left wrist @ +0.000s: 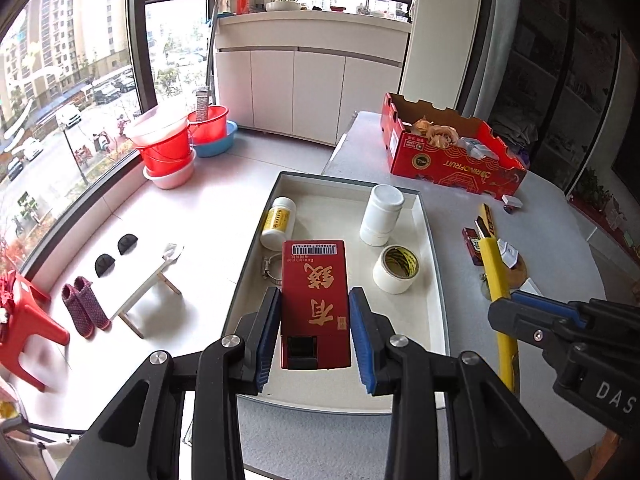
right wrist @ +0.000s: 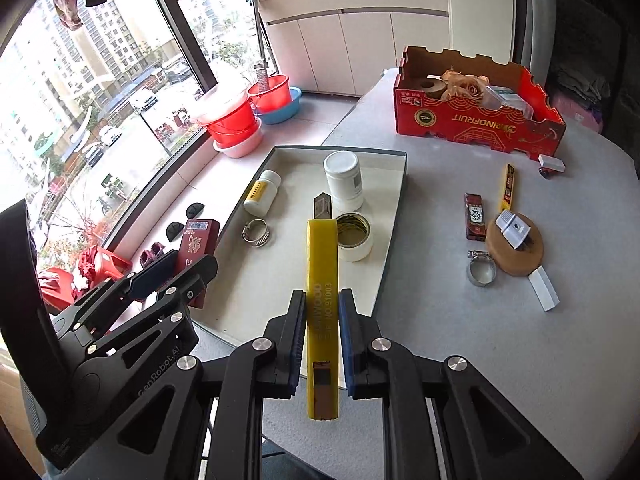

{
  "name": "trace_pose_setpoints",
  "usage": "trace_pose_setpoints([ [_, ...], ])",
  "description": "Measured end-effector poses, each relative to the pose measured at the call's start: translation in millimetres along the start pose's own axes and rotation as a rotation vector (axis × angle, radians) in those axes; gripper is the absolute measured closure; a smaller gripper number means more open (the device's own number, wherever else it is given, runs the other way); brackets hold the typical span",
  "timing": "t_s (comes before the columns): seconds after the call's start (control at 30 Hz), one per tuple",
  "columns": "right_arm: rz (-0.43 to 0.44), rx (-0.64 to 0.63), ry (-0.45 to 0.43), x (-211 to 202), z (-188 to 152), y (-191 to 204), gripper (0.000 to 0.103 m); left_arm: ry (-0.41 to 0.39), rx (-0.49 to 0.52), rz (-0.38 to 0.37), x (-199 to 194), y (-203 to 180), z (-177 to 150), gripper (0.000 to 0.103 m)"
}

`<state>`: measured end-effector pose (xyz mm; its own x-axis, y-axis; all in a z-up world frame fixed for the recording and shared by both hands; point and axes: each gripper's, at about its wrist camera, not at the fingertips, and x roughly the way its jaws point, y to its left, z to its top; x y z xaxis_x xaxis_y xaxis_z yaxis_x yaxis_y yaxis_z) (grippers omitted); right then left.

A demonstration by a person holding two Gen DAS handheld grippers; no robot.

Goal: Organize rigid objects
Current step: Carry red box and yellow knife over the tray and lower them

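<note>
Red box (left wrist: 316,304) face in left view, knife blade (right wrist: 322,207) only right

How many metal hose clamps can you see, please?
2: one hose clamp in the tray, one hose clamp on the table beside the cork disc. The fruit box may hide others.

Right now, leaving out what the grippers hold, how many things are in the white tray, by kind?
White bottles: 2 (small bottle, large jar)
Tape roll: 1
Hose clamp: 1
Total in the tray: 4
Held, not counted: red box in the left gripper, yellow utility knife in the right gripper.
</note>
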<state>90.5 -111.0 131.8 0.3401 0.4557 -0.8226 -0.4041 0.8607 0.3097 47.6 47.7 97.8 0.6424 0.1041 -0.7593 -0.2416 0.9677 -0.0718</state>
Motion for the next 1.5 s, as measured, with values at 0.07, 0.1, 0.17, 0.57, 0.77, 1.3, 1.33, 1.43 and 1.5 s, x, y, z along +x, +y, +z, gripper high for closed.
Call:
trace_pose_setpoints([
  [0.07,0.008,-0.005,0.005,6,4,5,0.086,0.006,-0.011,0.014,5,8,0,0.066],
  [0.1,0.01,-0.005,0.01,10,5,7,0.086,0.01,-0.013,0.022,8,10,0,0.066],
  [0.17,0.017,-0.003,0.022,17,7,9,0.086,0.015,-0.014,0.032,13,14,-1,0.066],
  [0.57,0.014,0.004,0.079,47,8,12,0.086,0.061,-0.02,0.04,37,20,-6,0.066],
  [0.77,0.017,0.003,0.092,55,8,12,0.086,0.072,-0.019,0.041,44,19,-7,0.066],
  [1.3,0.023,0.017,0.117,69,10,5,0.086,0.096,-0.007,0.051,60,17,-5,0.066],
  [1.33,0.023,0.018,0.119,70,10,4,0.086,0.098,-0.005,0.051,61,16,-5,0.066],
  [1.43,0.021,0.022,0.123,72,10,2,0.086,0.106,0.002,0.052,67,12,-4,0.066],
  [1.5,0.02,0.028,0.128,75,9,1,0.086,0.109,0.011,0.057,70,10,-5,0.066],
])
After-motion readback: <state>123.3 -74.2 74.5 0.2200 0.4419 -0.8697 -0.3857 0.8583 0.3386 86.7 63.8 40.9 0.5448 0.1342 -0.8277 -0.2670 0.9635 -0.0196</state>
